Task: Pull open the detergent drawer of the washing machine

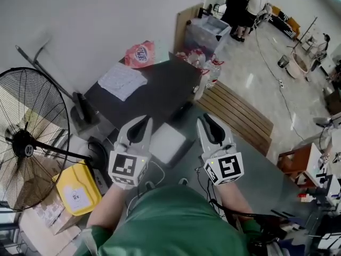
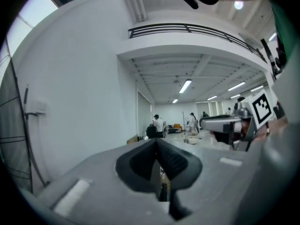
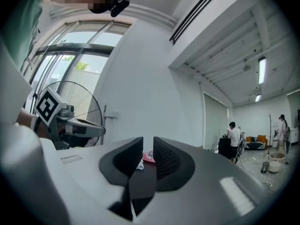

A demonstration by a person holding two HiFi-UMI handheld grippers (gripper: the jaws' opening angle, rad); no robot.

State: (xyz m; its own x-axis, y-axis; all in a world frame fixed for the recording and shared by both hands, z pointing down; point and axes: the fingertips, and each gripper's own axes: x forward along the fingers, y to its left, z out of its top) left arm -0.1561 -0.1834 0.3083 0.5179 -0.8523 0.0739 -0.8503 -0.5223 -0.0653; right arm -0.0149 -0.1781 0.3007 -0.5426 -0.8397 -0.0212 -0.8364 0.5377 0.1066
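Observation:
I hold both grippers up in front of my green shirt, pointing level into the room. The left gripper (image 1: pixel 143 120) (image 2: pixel 156 142) is shut, its dark pads meeting with nothing between them. The right gripper (image 1: pixel 206 119) (image 3: pixel 148 142) has its pads a narrow gap apart, and that gap is empty. Each gripper shows in the other's view, the right one (image 2: pixel 229 125) and the left one (image 3: pixel 70 125). Below them lies a grey flat top (image 1: pixel 250 164) with a white rectangular patch (image 1: pixel 168 143). I cannot make out a detergent drawer in any view.
A big standing fan (image 1: pixel 26 143) fills the left, with a yellow jug (image 1: pixel 77 188) beside it on the floor. Behind is a dark table (image 1: pixel 160 97) carrying a paper sheet (image 1: pixel 122 80) and a red bag (image 1: pixel 140 54). A wooden slatted pallet (image 1: pixel 240 113) lies to the right. People stand far back (image 1: pixel 250 4).

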